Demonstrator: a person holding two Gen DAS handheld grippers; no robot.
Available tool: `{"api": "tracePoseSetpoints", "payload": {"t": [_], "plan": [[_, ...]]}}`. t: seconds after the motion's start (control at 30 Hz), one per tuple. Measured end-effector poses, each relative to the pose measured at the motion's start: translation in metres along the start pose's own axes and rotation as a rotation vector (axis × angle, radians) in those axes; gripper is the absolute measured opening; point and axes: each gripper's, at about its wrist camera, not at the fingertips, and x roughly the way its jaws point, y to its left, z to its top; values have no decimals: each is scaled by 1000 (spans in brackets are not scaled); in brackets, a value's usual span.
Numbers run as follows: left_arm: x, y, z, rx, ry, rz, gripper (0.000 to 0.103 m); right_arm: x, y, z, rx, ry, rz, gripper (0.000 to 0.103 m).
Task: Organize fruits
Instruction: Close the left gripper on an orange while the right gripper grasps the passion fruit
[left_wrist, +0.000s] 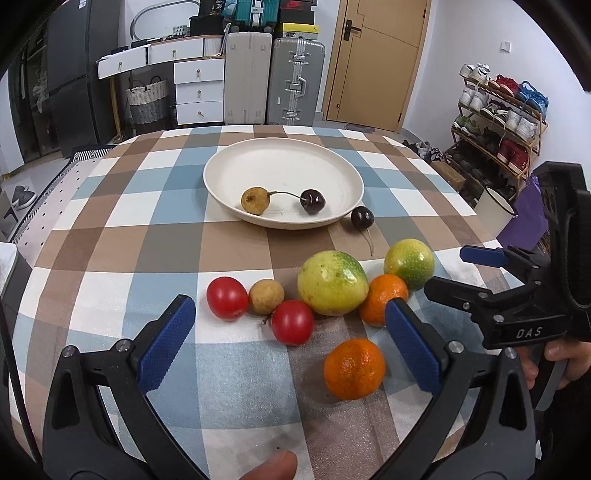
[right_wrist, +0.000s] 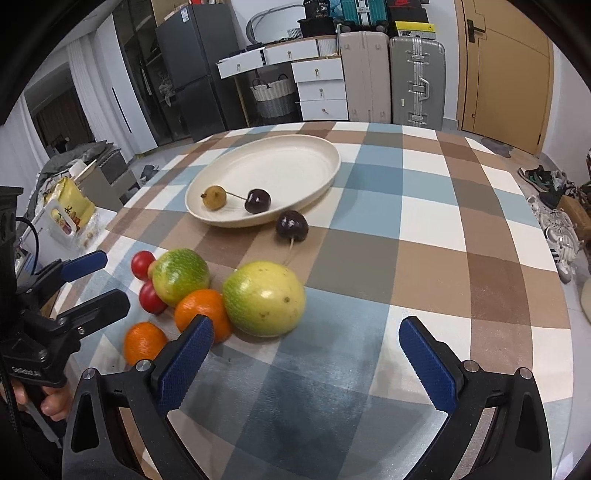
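The fruits lie in two lots on the checked cloth of the bench (left_wrist: 110, 206). In the cream plate (left_wrist: 332, 166), toward the far edge, sit a brown longan (left_wrist: 255, 200) and a dark cherry (left_wrist: 312, 201) with its stalk; a second cherry (left_wrist: 362, 217) rests on the cloth just outside the plate's rim. Nearer the front edge is a loose cluster: two red tomatoes (left_wrist: 226, 297) with a second longan (left_wrist: 266, 296) between them, a large yellow-green fruit (left_wrist: 332, 282), a smaller green-yellow one (left_wrist: 409, 263), and two mandarins (left_wrist: 353, 368), one partly behind a blue pad.

All are round and will likely roll if nudged. The tomatoes and cherries look smooth, thin-skinned and easily bruised, so a light squeeze across the widest part seems wise; the cherry's stalk is too thin to trust. The mandarins look soft but rough-skinned, so probably grippy. The large yellow-green fruit is likely the heaviest and firmest and would need nearly the full jaw spread, taken across its middle.

The left hand-held gripper (left_wrist: 291, 332) hovers over the cluster, jaws wide apart and empty, roughly framing one tomato and the nearer mandarin. The right hand-held gripper (right_wrist: 306, 345) is likewise spread open and empty, beside the large fruit.
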Motion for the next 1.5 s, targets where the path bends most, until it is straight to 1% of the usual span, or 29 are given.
{"api": "tracePoseSetpoints", "payload": {"t": [0.1, 0.2, 0.3, 0.4, 0.63, 0.73, 0.9, 0.93, 0.97, 1.03, 1.23, 1.3, 1.4, 1.5], "plan": [[3, -2, -1, 3, 8, -9, 102, 4, -3, 0, 5, 6, 8, 102], [4, -6, -3, 20, 11, -11, 102, 7, -6, 0, 14, 8, -7, 102], [4, -8, -9, 36, 18, -22, 102, 11, -10, 1, 34, 15, 14, 101], [5, -8, -14, 32, 34, -38, 102, 14, -9, 2, 27, 18, 15, 99], [12, -8, -22, 23, 65, -52, 102, 22, -5, 7, 38, 20, 53, 94], [15, -8, -23, 22, 75, -50, 102, 25, -6, 9, 57, 18, 80, 90], [17, -8, -24, 19, 89, -66, 101, 29, -5, 15, 74, 14, 113, 85], [17, -8, -24, 23, 85, -64, 100, 30, -4, 16, 73, 11, 116, 84], [17, -8, -24, 26, 84, -65, 96, 30, -3, 18, 71, 9, 114, 83], [17, -9, -24, 32, 88, -83, 91, 32, -2, 19, 69, 10, 112, 82], [20, -13, -26, 48, 104, -117, 79, 39, -1, 26, 93, 10, 137, 81], [24, -12, -27, 43, 120, -129, 72, 43, 0, 30, 102, 10, 139, 81], [26, -13, -29, 41, 129, -149, 68, 49, 4, 36, 100, 16, 142, 81], [27, -12, -30, 44, 135, -158, 67, 52, 7, 36, 98, 20, 146, 81]]}}
